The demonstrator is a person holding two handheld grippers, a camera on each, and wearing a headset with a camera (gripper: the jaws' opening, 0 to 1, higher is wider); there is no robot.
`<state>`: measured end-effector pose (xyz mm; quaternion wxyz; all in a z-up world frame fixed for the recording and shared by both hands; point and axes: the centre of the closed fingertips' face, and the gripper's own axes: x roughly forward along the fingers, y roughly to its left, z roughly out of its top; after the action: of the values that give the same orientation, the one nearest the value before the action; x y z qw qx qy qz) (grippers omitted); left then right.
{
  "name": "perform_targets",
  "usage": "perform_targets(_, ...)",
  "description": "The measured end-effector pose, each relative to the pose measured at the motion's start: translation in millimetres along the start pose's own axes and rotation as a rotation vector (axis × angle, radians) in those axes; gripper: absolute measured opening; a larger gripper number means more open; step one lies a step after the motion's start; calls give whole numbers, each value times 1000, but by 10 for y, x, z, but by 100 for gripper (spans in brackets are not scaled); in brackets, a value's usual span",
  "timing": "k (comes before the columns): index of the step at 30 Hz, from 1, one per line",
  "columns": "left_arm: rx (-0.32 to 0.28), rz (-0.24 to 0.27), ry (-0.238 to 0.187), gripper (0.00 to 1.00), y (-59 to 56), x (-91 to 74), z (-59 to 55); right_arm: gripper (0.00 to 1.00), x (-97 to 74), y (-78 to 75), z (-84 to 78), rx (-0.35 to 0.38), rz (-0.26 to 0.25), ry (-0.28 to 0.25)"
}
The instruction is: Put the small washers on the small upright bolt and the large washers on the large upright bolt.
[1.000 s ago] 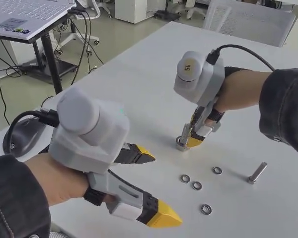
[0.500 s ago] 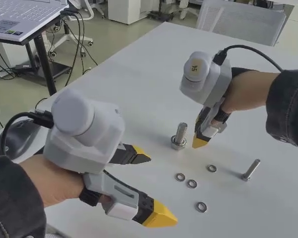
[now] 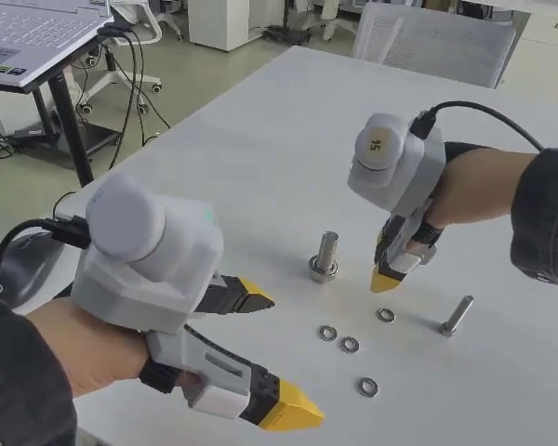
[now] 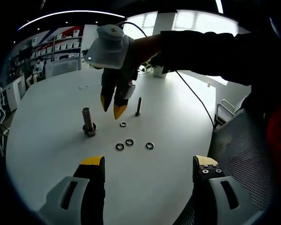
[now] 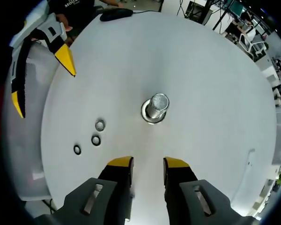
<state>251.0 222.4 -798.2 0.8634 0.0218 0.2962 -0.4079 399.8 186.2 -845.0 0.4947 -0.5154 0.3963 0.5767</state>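
White table surface [image 3: 260, 139], seen from the person's side. The large bolt [image 3: 326, 253] stands head down near the middle of the surface, its long axis vertical and its threaded end pointing up. One large washer [image 3: 321, 272] lies round its foot. The small bolt [image 3: 456, 314] also stands upright with its shank upward, apart from the large bolt and nearer the surface's right edge.

Four small washers lie flat and loose between the bolts and the near edge. One [image 3: 385, 315] is nearest the small bolt, two [image 3: 327, 333] [image 3: 351, 345] form a close pair, and the fourth [image 3: 367, 386] lies closest to the near edge.

The right gripper [image 3: 387, 281] points steeply down between the two bolts. Its yellow tips are a narrow gap apart and hold nothing. Whether they touch the surface cannot be told. Its round cap carries a yellow sticker [image 3: 377, 146] with two digits, which cannot be read with certainty.

The left gripper [image 3: 274, 353] is held over the near-left part of the surface, its fingers [image 3: 293, 409] spread wide and empty, aimed toward the washers.
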Motion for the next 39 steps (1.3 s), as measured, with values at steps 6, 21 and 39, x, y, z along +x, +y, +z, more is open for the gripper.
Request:
perform_targets(6,1,-1,4,76,1,24,-10,27,29,58,-122,7,4,4)
perform_targets(21,6,-1,5,76,0,73,-4,26,149,203,-234,13,22,3)
perform_targets(39,5,-3,10,76,10,103,13,19,241,175,-289,-2,8,-4)
